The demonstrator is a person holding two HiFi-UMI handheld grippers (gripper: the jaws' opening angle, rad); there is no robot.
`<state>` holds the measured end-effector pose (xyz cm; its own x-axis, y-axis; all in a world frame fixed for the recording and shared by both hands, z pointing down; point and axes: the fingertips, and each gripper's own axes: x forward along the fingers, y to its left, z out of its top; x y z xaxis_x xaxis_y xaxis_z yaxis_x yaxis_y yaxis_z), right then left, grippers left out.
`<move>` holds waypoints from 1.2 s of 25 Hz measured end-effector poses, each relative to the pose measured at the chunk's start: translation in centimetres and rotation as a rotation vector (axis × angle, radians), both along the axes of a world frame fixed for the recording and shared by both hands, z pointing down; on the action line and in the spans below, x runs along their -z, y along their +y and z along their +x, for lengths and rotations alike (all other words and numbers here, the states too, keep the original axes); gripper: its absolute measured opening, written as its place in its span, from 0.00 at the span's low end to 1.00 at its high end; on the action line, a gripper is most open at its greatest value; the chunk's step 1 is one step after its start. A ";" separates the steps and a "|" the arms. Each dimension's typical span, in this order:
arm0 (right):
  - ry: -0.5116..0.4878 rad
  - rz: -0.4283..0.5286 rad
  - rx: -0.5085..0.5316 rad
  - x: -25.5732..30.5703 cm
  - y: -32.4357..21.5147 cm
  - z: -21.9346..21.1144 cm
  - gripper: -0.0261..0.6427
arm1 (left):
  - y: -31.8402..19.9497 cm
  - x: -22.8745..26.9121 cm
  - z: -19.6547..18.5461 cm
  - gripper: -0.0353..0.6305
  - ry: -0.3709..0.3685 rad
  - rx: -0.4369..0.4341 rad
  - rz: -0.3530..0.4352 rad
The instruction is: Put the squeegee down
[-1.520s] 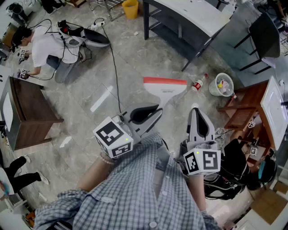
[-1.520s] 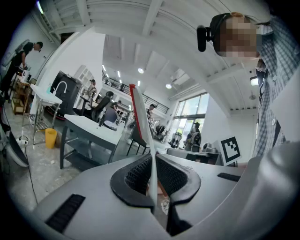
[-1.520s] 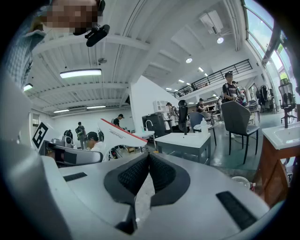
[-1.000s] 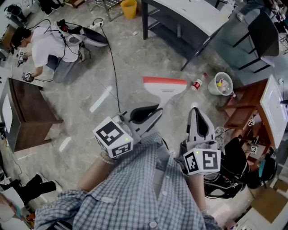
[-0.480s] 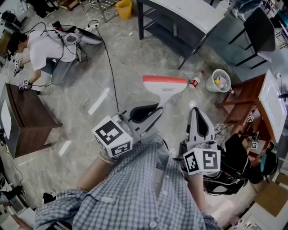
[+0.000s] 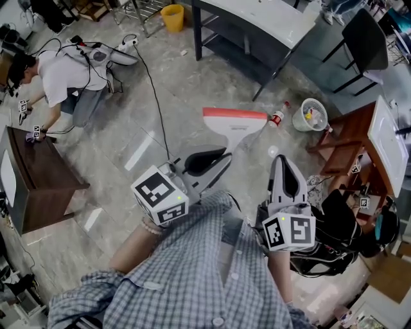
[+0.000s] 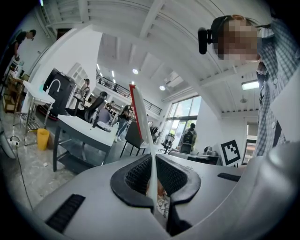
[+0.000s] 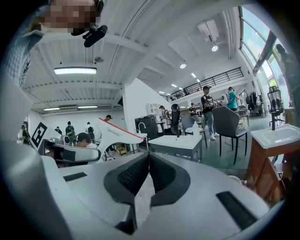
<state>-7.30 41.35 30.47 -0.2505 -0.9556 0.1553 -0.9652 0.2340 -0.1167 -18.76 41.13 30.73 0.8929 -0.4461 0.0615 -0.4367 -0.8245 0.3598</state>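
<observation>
Squeegee (image 6: pixel 235 126) ahead of left gripper (image 6: pixel 225 159) (right gripper (image 6: pixel 278 158) alongside).

Below me I see a grey marbled floor (image 6: pixel 192 103) with a black cable (image 6: pixel 159 109) trailing across it. A white-topped desk (image 6: pixel 270 19) on a dark frame stands at the far side, with a yellow bin (image 6: pixel 172 17) near it and a black chair (image 6: pixel 367 40) to the right — a dark wooden cabinet (image 6: pixel 38 170) sits at the left. Overhead are white ceiling beams (image 7: pixel 150 18) and a strip light (image 8: pixel 75 70) — tall windows (image 7: pixel 180 110) beyond.
</observation>
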 end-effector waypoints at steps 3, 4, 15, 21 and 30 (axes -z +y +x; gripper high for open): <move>0.000 0.005 -0.006 0.0 0.1 0.4 0.05 | -0.1 0.0 0.2 0.10 0.002 0.006 0.001; -0.001 0.006 -0.007 0.1 0.1 0.4 0.05 | 0.0 0.0 0.2 0.10 0.003 0.005 0.003; 0.014 -0.011 -0.033 -0.5 0.8 -0.2 0.05 | 0.2 -0.2 -1.0 0.10 0.018 0.008 -0.015; 0.063 -0.002 -0.014 -0.5 -0.5 0.4 0.05 | -1.1 -0.2 -0.2 0.10 0.015 0.021 -0.011; 0.045 0.002 0.032 -0.5 -4.4 1.5 0.05 | -4.0 0.0 1.4 0.10 0.010 0.051 -0.003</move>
<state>-5.83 36.98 30.99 -0.2741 -0.9474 0.1652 -0.9614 0.2655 -0.0725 -17.40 37.09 30.71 0.8697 -0.4907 0.0539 -0.4742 -0.8001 0.3672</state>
